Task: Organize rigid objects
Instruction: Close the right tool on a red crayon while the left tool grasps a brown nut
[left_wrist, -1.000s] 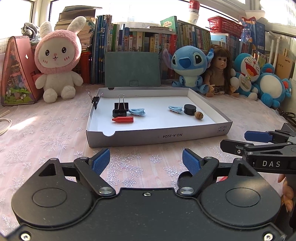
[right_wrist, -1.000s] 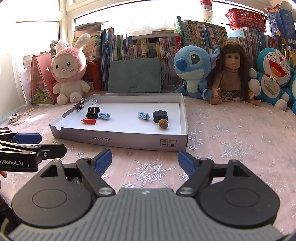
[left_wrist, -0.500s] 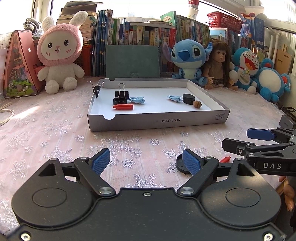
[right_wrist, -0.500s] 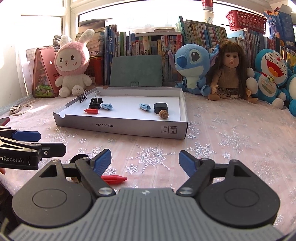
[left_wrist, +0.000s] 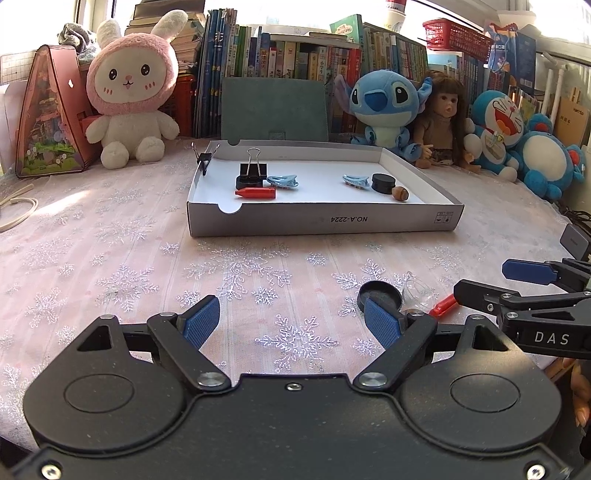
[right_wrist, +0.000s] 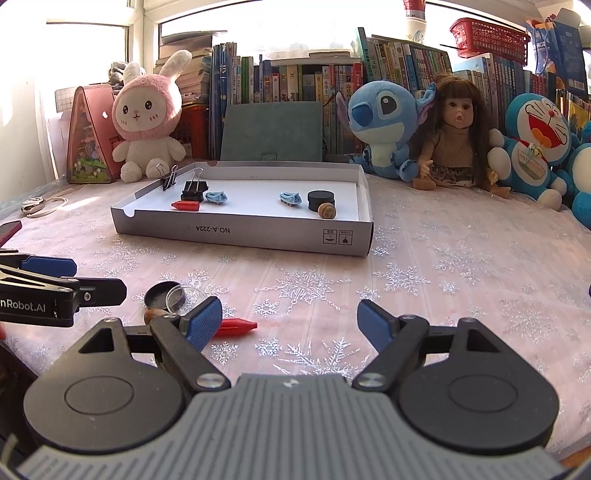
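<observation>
A shallow grey cardboard tray (left_wrist: 325, 221) (right_wrist: 240, 236) lies mid-table. Inside it are a black binder clip (left_wrist: 252, 174), a red cap-shaped piece (left_wrist: 256, 192), two light blue clips (left_wrist: 282, 181), a black puck (left_wrist: 382, 182) and a small brown nut (left_wrist: 400, 193). Another binder clip (left_wrist: 202, 160) grips its left wall. On the cloth near me lie a black lid (right_wrist: 162, 295), a clear cup (right_wrist: 184, 297), a brown nut (right_wrist: 153, 315) and a red piece (right_wrist: 236, 326). My left gripper (left_wrist: 291, 325) and right gripper (right_wrist: 290, 323) stand open, empty, just short of these.
Plush toys, a doll (right_wrist: 458, 140), a green folder (left_wrist: 274, 109) and a row of books (left_wrist: 280, 48) line the back edge. A pink triangular box (left_wrist: 48, 114) stands far left. A cord (left_wrist: 18, 210) lies on the snowflake cloth at the left.
Both grippers have drawn back from the tray and dipped. The loose black lid, clear cup, nut and red piece near the front have come into view.
</observation>
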